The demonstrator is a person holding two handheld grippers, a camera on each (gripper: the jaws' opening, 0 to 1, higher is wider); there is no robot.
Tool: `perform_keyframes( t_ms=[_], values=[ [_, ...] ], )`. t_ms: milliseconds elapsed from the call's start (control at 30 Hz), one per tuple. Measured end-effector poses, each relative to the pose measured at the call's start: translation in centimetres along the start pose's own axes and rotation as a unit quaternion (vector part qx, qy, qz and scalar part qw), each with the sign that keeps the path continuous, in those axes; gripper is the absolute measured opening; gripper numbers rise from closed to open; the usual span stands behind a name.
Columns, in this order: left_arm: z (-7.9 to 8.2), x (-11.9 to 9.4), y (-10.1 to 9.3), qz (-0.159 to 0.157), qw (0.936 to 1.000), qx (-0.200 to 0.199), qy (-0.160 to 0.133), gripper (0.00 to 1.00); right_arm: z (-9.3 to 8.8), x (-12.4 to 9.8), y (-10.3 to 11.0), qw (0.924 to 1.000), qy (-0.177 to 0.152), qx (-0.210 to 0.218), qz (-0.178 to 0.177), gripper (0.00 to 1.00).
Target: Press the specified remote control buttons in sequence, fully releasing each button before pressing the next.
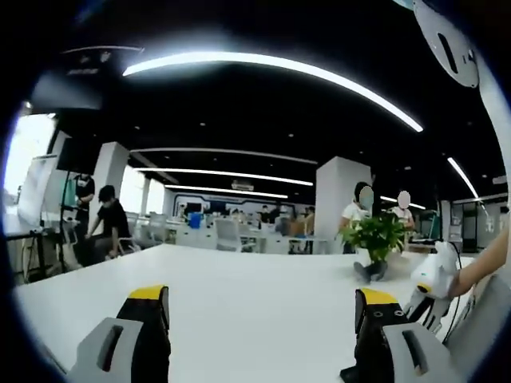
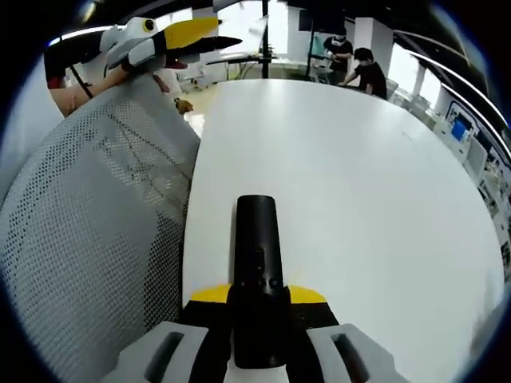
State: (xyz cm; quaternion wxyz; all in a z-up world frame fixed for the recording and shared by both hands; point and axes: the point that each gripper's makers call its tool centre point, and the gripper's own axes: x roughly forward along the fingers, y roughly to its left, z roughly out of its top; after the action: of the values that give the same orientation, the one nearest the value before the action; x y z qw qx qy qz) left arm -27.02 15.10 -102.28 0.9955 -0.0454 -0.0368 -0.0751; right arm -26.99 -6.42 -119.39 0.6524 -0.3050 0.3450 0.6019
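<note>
Your right gripper point(image 2: 257, 307) has its fingers clenched on a black remote control point(image 2: 257, 275), which points toward 12 o'clock over the white tabletop point(image 2: 359, 183). Your left gripper point(image 1: 259, 319) has its fingers released, spread apart above the tabletop, with a potted plant point(image 1: 375, 243) at 2 o'clock.

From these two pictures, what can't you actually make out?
- Remote control, right gripper view: button markings too small to read; its near end hides between the right gripper's jaws.
- Potted plant, left gripper view: small and far, so the dark things at its base can't be identified.
- Other gripper, left gripper view: cut off at the right edge, jaws unclear.
- Mesh chair back, right gripper view: covers whatever lies behind it.
</note>
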Motion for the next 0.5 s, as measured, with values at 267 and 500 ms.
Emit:
perform_keyframes(
  t_ms=[267,500],
  values=[
    [-1.0,-0.1,0.5,0.005,0.9997,0.010,0.024,0.93,-0.2,-0.1,-4.2,0.9997,0.012,-0.018,-0.008,0.21],
    [-1.2,0.0,0.2,0.006,0.9995,0.009,0.031,0.92,0.1,0.0,-7.2,0.9998,0.012,-0.016,-0.009,0.21]
  ],
)
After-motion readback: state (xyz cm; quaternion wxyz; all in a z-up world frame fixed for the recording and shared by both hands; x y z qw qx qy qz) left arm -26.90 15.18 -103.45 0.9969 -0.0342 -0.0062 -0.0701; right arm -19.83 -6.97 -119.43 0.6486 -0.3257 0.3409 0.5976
